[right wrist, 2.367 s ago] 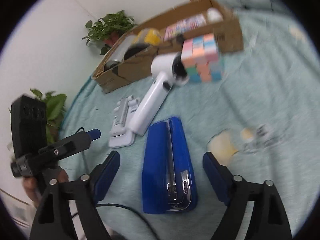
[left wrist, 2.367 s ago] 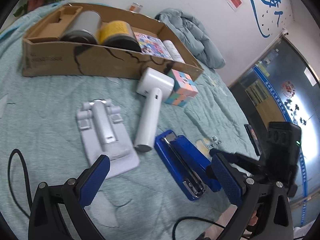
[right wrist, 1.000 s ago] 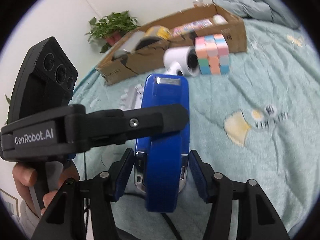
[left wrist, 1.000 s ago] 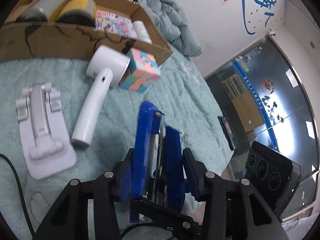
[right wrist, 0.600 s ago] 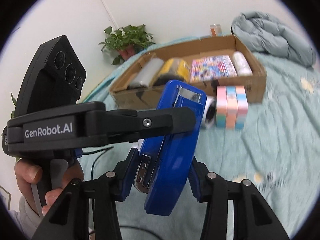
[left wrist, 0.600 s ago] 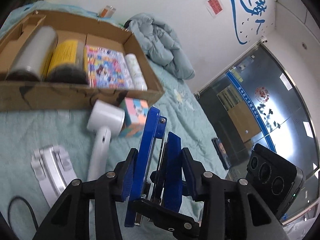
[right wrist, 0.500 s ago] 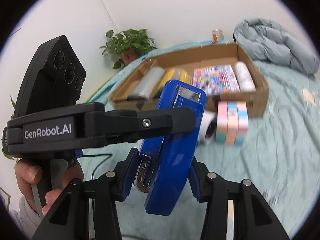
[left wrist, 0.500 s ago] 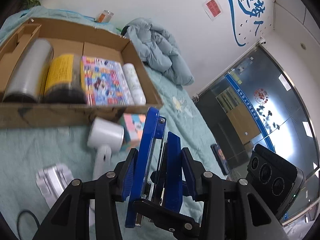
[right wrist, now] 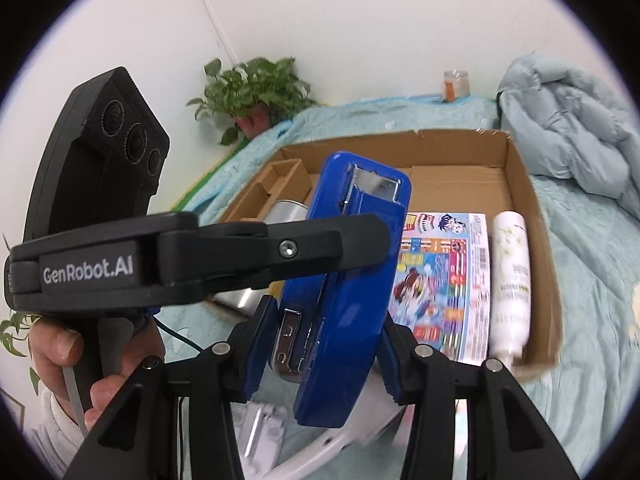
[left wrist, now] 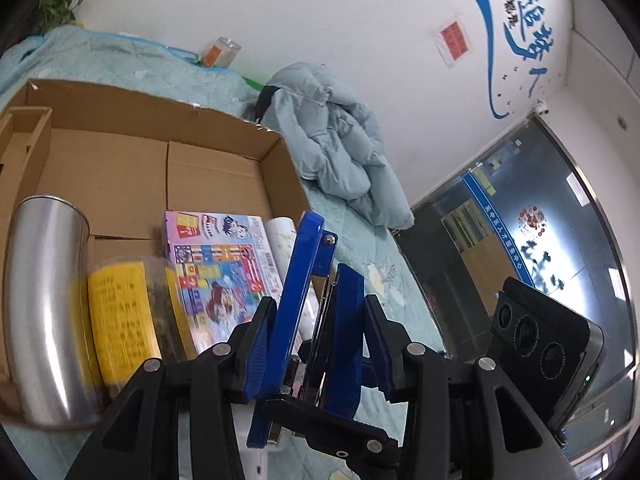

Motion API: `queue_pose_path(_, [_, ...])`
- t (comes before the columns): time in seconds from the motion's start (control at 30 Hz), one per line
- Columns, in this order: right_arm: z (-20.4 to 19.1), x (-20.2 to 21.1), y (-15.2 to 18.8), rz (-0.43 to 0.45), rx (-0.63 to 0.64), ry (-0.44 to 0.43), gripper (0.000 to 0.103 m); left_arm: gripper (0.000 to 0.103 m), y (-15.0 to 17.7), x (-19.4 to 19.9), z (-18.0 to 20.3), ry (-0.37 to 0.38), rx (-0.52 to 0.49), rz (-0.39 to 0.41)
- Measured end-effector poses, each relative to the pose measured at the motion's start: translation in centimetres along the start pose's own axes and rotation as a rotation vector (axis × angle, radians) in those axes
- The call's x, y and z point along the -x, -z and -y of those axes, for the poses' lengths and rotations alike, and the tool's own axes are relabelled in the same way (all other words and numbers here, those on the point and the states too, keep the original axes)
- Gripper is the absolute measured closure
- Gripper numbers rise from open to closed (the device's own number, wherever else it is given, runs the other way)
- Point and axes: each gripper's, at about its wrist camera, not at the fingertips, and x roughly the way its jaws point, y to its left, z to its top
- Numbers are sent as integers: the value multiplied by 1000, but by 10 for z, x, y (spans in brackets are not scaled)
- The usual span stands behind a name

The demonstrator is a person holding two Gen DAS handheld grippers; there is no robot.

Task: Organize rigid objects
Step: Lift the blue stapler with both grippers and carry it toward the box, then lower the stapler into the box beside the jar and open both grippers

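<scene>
both grippers clamp the blue stapler, held in the air at frame centre. right gripper pinches its sides low in the right wrist view; left gripper squeezes it top to base, lower centre of the left wrist view. only the right view shows the left tool's black arm w/ logo crossing the stapler, the hand at lower left, and a white stand below. only the left view shows the right tool's camera block at lower right. beyond: cardboard box w/ steel cylinder, yellow can, colourful booklet, white bottle. farther: grey jacket, plant by the wall.
</scene>
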Motion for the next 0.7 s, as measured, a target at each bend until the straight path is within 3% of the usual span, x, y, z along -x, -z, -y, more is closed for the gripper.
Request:
queue_pose_path(0.23, [31, -46, -9, -107, -19, -1, 57, 62, -13, -49, -46, -14, 84, -61])
queue_pose_path(0.37, [44, -63, -6, -144, -61, -16, 58, 60, -11, -62, -45, -104, 3, -76])
queue_pose_path(0.4, [44, -63, -5, -146, -56, -3, 59, 54, -13, -61, -44, -126, -7, -73])
queue_pose_path(0.5, [49, -72, -1, -185, -74, 61, 63, 34, -23, -47, -41, -125, -25, -1])
queue_pose_path(0.53, [51, -77, 0, -197, -76, 83, 67, 32, -25, -41, -39, -142, -16, 24])
queue_pose_path(0.7, [38, -82, -1, -207, -52, 127, 67, 32, -25, -21, -36, -202, -48, 69])
